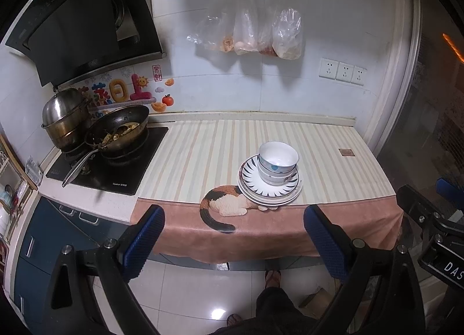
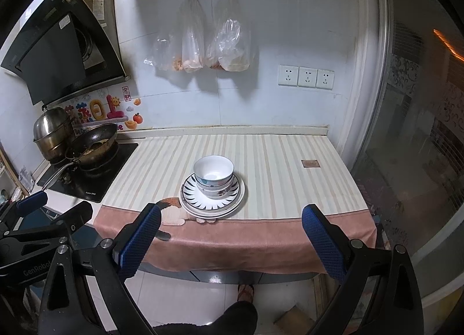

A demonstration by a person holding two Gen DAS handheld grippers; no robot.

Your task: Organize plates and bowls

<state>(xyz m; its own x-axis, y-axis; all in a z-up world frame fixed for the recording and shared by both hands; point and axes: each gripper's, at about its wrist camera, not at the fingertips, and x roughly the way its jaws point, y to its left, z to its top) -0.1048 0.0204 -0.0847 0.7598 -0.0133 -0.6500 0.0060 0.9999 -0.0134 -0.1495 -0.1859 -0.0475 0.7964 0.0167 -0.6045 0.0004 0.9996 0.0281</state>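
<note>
While both grippers hang back over the floor, short of the desk (image 2: pixel 290 155) edge, the task's things already sit as one stack near the front of the striped cloth (image 1: pixel 203 155): bowls (image 1: pixel 277 165) nested on plates (image 1: pixel 269 189), just beside the embroidered cat (image 1: pixel 226 204). The left gripper (image 1: pixel 233 233) has its blue fingers (image 1: pixel 143 240) wide apart and empty; the right gripper (image 2: pixel 230 236) likewise stands spread, holding nothing. Judging by this, organizing looks finished or nearly so, and any further step would call for care: the stack is tall on glazed plates, so a grasp should take the top bowl by its rim, lifting straight up while the other gripper steadies the plates, lest the pile slide toward the edge.

As for writing, the wall sticker (image 1: pixel 127 89) beside the range hood (image 1: pixel 84 24) carries large Chinese characters. Small print marks the cooktop (image 1: pixel 116 172), too fine to read. "GenRobot" shows partly on the left gripper's body in the right view, "DAS" on the right gripper's in the left view.
</note>
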